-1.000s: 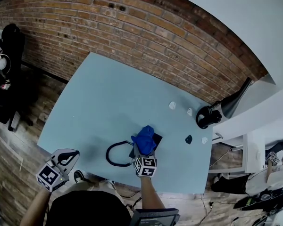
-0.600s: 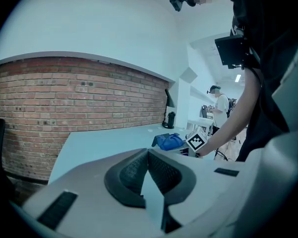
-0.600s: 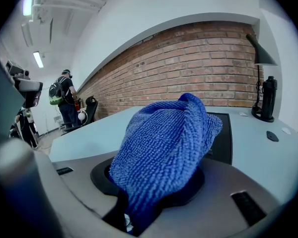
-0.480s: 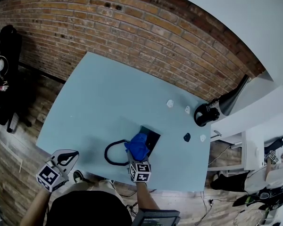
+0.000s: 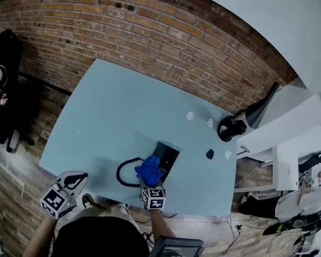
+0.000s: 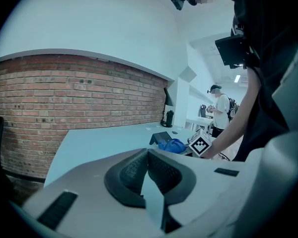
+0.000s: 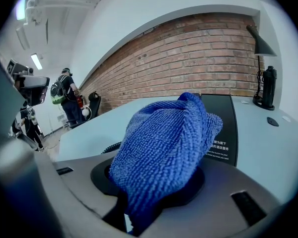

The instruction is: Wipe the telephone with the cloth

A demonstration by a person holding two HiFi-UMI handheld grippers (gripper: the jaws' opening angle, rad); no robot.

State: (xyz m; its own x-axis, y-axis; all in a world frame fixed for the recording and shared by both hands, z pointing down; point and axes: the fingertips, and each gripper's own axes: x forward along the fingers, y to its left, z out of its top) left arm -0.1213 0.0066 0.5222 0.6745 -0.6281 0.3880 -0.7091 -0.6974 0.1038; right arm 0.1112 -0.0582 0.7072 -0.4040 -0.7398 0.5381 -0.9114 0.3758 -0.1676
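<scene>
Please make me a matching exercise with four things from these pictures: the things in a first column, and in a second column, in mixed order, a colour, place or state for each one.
Things:
1. cloth
2. telephone
3. cord
4. left gripper

Descriptions:
A. black slab on the table, partly under the cloth
B. shut, holds nothing, off the table's near edge
C. blue, gripped by the right gripper
D. dark loop to the left of the telephone

Pairs: 1-C, 2-A, 3-D, 4-B
</scene>
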